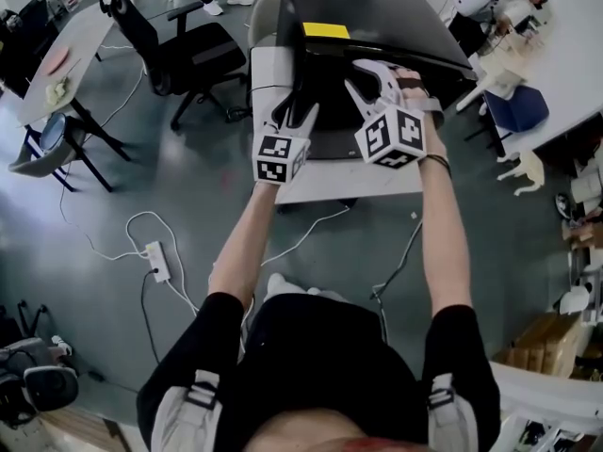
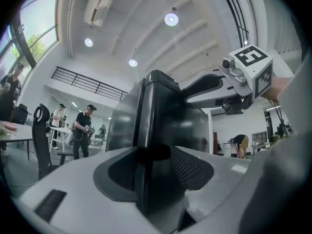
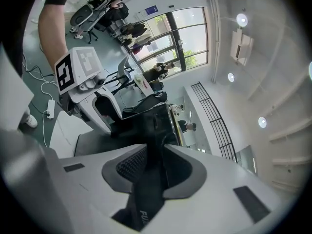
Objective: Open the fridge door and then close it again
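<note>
Both pairs of jaws are clamped on the black door (image 2: 155,126) edge of the fridge (image 1: 377,17), which stands on a white bench (image 1: 349,182) directly ahead of them. The left gripper (image 1: 294,119) holds lower, and the right gripper (image 1: 369,81) holds higher, just beside a yellow label (image 1: 325,30). Only the door slab stands between the jaws. A black office chair (image 1: 179,45) stands well left of the left jaws. A white power strip (image 1: 158,260) lies on the floor behind them.

Fridge (image 1: 396,17) on table (image 1: 349,182) before us; our left gripper (image 1: 292,121) left of right gripper (image 1: 372,85), both on fridge door (image 1: 330,130); chair (image 1: 188,45) behind-left.
</note>
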A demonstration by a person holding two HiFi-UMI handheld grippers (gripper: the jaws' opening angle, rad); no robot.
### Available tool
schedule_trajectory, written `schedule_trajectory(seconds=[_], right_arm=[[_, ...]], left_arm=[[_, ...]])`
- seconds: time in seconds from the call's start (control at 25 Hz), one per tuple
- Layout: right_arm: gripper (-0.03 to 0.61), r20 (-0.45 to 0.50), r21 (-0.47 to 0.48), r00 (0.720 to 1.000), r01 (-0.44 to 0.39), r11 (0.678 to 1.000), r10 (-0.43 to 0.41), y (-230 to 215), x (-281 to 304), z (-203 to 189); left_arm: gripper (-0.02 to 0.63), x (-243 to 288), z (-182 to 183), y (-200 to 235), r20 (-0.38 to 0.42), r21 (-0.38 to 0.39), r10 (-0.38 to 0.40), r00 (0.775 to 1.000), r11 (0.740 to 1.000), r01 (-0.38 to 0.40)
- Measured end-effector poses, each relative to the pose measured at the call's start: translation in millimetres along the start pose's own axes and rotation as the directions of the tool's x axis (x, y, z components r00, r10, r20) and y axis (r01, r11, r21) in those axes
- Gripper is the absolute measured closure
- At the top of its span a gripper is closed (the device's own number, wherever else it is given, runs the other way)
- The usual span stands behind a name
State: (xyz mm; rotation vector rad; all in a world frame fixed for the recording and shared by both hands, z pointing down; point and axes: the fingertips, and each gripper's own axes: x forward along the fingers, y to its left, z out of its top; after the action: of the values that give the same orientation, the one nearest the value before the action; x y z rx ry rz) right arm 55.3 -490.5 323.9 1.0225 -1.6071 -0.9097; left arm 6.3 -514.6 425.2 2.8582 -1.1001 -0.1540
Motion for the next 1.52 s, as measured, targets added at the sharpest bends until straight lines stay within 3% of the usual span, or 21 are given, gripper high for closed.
schedule_trajectory(seconds=[0.44,0.64,0.8,1.08,1.28,1.4,1.52], right_arm=[[0.495,0.031,-0.010,1.000,-0.004,1.000,0.004,3,-6,-1],[0.494,0.111,-0.044,0.994,-0.002,0.999,0.007,16,-41,1],[0.491,0.198,-0.081,0.980,0.013,0.997,0.004,25,-75,-1],[0.486,0.392,-0.154,0.919,0.020,0.988,0.043,55,-178,-29],[0.485,0.462,-0.219,0.883,0.024,0.975,0.082,79,-245,-61],[0.485,0.468,-0.271,0.877,0.022,0.962,0.112,90,-281,-88],[0.485,0.474,-0.284,0.876,0.056,0.957,0.089,92,-312,-116]], left_arm=[[0.413,-4,-6,-9,-0.072,0.036,0.104,0.992,0.994,-0.102],[0.411,-34,-5,-42,-0.021,0.038,0.169,0.985,0.985,-0.169],[0.413,-59,-3,-73,0.014,0.053,0.272,0.962,0.961,-0.272],[0.414,-115,-11,-190,0.071,0.063,0.390,0.918,0.917,-0.394],[0.420,-146,-23,-280,0.088,0.064,0.425,0.901,0.900,-0.431],[0.420,-154,-30,-336,0.070,0.078,0.421,0.904,0.901,-0.426],[0.422,-149,-37,-386,0.033,0.105,0.383,0.923,0.917,-0.384]])
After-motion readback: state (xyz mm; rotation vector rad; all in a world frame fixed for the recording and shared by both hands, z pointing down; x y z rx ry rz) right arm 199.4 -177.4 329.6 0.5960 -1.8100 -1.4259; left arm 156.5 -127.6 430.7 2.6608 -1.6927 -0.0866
